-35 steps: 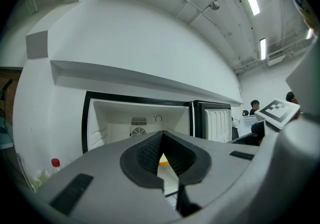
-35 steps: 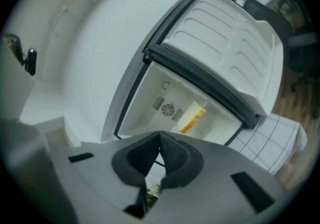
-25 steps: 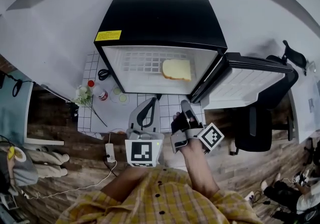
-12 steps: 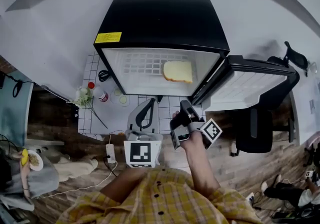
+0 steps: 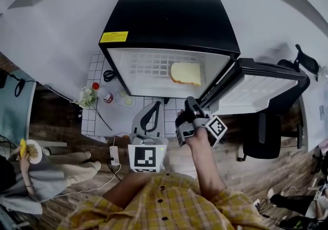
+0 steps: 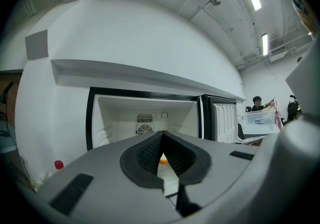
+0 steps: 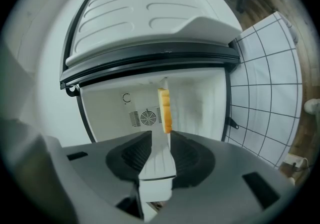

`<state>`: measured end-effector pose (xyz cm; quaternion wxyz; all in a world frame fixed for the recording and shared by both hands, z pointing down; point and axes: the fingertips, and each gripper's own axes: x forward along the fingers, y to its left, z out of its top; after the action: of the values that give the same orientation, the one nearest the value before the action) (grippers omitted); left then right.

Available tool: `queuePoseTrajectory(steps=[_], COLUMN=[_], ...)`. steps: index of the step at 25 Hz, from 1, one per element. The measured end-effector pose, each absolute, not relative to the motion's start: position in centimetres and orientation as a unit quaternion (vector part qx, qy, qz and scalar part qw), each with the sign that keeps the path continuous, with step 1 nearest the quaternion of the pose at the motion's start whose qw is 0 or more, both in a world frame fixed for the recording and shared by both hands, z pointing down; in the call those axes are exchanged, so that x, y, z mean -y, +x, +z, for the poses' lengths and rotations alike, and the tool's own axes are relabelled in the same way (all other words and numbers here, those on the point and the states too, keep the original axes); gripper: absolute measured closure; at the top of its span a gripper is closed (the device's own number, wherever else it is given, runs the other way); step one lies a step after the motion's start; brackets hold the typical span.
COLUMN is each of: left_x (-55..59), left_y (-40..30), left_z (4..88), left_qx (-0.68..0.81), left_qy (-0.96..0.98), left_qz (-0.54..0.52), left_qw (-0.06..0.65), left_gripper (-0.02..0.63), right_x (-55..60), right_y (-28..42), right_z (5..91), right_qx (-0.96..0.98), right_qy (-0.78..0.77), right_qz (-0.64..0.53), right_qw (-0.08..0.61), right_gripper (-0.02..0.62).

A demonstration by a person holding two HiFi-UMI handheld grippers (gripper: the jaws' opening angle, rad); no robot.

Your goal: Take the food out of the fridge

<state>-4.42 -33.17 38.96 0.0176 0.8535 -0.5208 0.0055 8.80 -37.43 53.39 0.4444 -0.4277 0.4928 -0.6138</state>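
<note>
Left gripper (image 6: pixel 163 135) sat nearest, at about 9 o'clock of the right one, jaws together on nothing, parked outside the fridge (image 5: pixel 169 19). Right gripper (image 7: pixel 161 138) was at the fridge mouth; its jaws had just been opening and stood partly apart, nothing between them yet. Bread (image 5: pixel 185 72) lay at its 12 o'clock, flat on the shelf (image 5: pixel 146 65), over toward the 3 o'clock side by the open door (image 5: pixel 261 88). The right gripper was rolled so the slice showed edge-on in the gap, which looked like the right setup to me. I'd go straight in, keep the slice centred, widen a touch if it's tight, and close gently, since bread squashes.
</note>
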Motion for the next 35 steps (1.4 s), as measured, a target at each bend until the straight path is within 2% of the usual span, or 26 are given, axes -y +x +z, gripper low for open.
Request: queuePoseTrajectory(steps=[12, 26, 35], left_x=[33.2, 33.5, 33.7], left_y=[-5.2, -5.6, -5.9], left_z=[39.0, 39.9, 40.0], left_qx=[0.528, 0.530, 0.534], left_qy=[0.849, 0.848, 0.845], left_qz=[0.005, 0.016, 0.010], left_qw=[0.016, 0.016, 0.026], left_gripper=[0.601, 0.601, 0.601], right_x=[39.5, 44.2, 46.6], right_y=[9.4, 10.2, 10.2], right_z=[54.4, 55.7, 56.1], right_qx=[-0.488, -0.510, -0.504], right_qy=[-0.436, -0.433, -0.434], right_qz=[-0.609, -0.577, -0.583], right_qw=[0.448, 0.468, 0.467], right_gripper=[0.389, 0.348, 0.348])
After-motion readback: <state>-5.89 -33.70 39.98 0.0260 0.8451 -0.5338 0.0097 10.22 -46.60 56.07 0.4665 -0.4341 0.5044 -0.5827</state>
